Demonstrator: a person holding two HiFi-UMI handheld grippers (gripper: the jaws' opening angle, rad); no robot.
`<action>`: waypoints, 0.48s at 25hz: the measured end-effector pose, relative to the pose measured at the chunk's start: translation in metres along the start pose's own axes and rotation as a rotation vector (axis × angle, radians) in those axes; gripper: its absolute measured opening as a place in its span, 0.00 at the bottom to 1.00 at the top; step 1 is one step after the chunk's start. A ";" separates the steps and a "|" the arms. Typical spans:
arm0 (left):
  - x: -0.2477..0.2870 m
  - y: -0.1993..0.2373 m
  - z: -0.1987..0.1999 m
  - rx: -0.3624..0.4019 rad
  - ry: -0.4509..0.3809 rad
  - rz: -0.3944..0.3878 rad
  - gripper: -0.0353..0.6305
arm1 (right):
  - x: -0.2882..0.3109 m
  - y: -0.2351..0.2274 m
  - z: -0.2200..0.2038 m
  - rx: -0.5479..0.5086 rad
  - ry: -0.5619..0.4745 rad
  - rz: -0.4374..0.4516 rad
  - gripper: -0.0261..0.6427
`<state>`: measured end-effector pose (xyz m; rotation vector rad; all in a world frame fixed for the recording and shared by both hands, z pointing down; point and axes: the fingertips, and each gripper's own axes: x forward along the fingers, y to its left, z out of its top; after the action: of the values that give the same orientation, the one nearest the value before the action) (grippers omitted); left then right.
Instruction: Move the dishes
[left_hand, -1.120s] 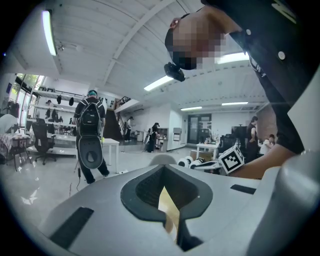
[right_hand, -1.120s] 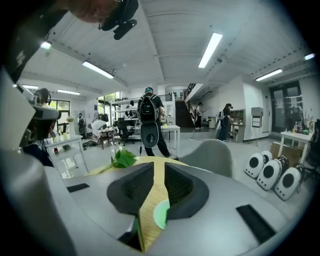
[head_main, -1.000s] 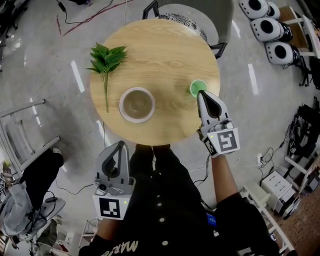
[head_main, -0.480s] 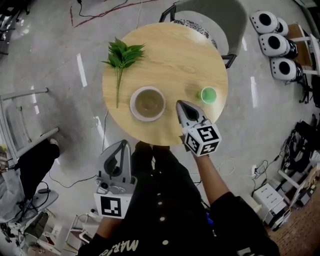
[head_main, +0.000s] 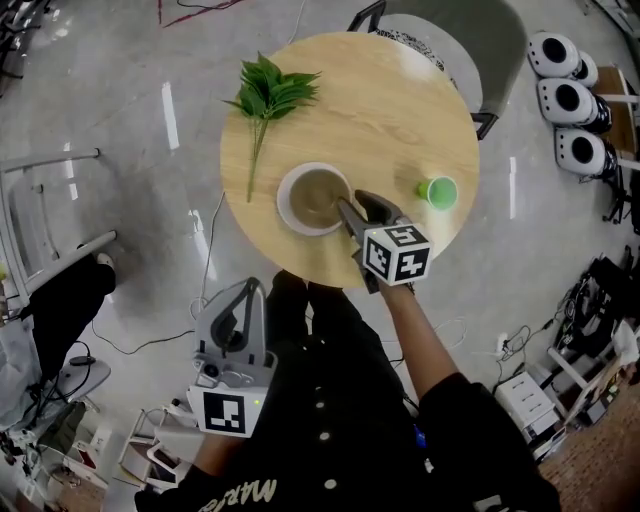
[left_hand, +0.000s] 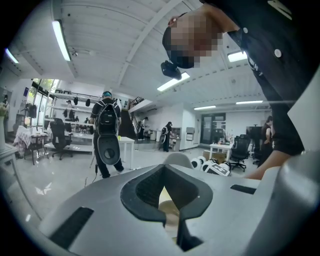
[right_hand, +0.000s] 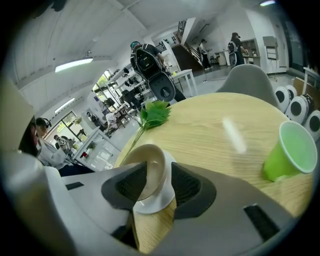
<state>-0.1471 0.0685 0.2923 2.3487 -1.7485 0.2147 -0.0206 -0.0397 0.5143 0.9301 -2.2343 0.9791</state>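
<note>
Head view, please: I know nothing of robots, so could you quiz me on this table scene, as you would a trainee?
1. Pick one: what sits between the right gripper's jaws? A) a cup B) the bowl's rim C) a leafy sprig
2. True or false: the left gripper rests on the table.
3. How many things stand or lie on the table?
Key: 1 B; the jaws have just been opening and straddle the rim. 2 false; it hangs shut, off the table's edge. 3 three: bowl, green cup, sprig.
</note>
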 end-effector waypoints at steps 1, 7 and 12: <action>0.001 0.001 -0.002 -0.002 0.006 0.001 0.08 | 0.004 -0.002 -0.002 0.006 0.010 -0.004 0.27; 0.003 0.004 -0.011 -0.003 0.022 -0.001 0.08 | 0.016 -0.005 -0.010 0.026 0.038 -0.020 0.27; 0.003 0.004 -0.010 -0.009 0.029 -0.004 0.08 | 0.016 -0.005 -0.010 0.044 0.030 -0.031 0.19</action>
<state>-0.1496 0.0672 0.3026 2.3306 -1.7284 0.2381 -0.0251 -0.0407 0.5328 0.9605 -2.1749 1.0258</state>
